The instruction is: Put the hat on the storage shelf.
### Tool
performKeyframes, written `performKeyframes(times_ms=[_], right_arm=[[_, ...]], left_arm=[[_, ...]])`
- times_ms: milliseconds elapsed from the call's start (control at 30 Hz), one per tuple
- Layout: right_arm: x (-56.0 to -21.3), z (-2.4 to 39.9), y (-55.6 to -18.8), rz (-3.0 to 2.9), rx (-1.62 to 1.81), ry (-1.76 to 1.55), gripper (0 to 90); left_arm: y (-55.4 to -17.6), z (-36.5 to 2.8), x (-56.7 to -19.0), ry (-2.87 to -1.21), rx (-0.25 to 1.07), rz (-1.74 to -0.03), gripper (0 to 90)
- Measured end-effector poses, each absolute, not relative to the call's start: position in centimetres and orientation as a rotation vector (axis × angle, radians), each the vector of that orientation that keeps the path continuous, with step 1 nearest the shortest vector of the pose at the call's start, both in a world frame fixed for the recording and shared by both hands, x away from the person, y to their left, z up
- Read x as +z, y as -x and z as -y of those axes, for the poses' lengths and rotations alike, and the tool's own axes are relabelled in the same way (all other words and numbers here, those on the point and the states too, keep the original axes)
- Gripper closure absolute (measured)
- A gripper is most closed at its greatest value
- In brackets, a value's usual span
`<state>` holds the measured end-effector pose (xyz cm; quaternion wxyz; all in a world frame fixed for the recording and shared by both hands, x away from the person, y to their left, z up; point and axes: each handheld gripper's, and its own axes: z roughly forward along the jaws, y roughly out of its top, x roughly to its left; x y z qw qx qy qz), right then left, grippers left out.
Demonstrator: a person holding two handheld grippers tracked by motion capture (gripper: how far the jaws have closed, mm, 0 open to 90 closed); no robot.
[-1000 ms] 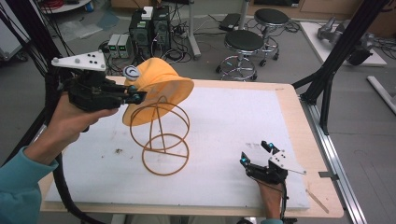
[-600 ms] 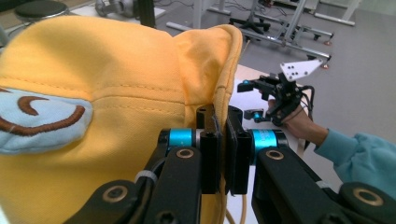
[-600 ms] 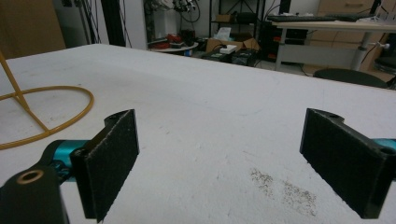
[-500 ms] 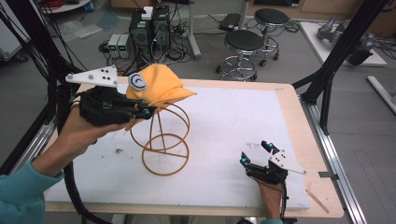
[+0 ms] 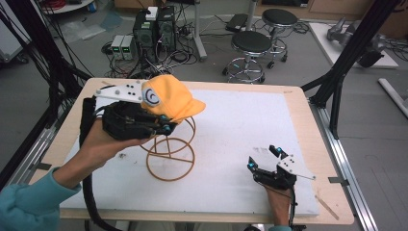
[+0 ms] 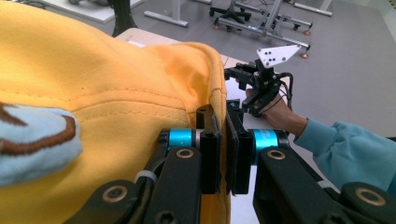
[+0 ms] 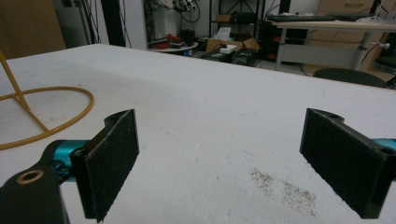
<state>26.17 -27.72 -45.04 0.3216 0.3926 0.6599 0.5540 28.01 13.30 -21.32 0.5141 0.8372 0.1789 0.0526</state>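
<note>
White board (image 5: 240,144) covers the wooden table, and nearest us, at about five o'clock on it, we see the right gripper (image 5: 263,159) resting low with its jaws spread wide and nothing between them. Toward nine o'clock the left gripper (image 5: 166,127) is clenched on the edge of the yellow cap (image 5: 168,98), holding it atop the yellow wire stand (image 5: 171,154). Beyond the table, at twelve o'clock, stand two stools (image 5: 252,45) and computer towers (image 5: 154,29).

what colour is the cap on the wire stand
Yellow-orange cap, with a light blue and brown patch; clearest in the left gripper view.
</note>
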Motion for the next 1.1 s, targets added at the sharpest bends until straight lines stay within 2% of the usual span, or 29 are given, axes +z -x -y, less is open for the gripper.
performKeyframes(times_ms=[400,567,833,967,1100], right_arm=[[-45.0,27.8,-26.2,-1.733,1.462,-1.039,10.6],[-45.0,27.7,-26.1,-1.735,1.463,-1.043,10.6],[-45.0,27.8,-26.2,-1.732,1.462,-1.038,10.6],[-45.0,27.8,-26.2,-1.734,1.463,-1.038,10.6],[-45.0,27.8,-26.2,-1.733,1.462,-1.037,10.6]], left_arm=[[-26.8,-12.1,-23.5,-2.033,0.081,-0.422,83.6],[-26.6,-11.9,-24.4,-2.025,0.037,-0.421,79.5],[-26.6,-11.3,-24.8,-2.031,0.002,-0.418,54.2],[-26.2,-11.0,-24.7,-2.039,0.008,-0.405,46.7],[-25.9,-11.0,-24.6,-2.027,-0.015,-0.363,26.9]])
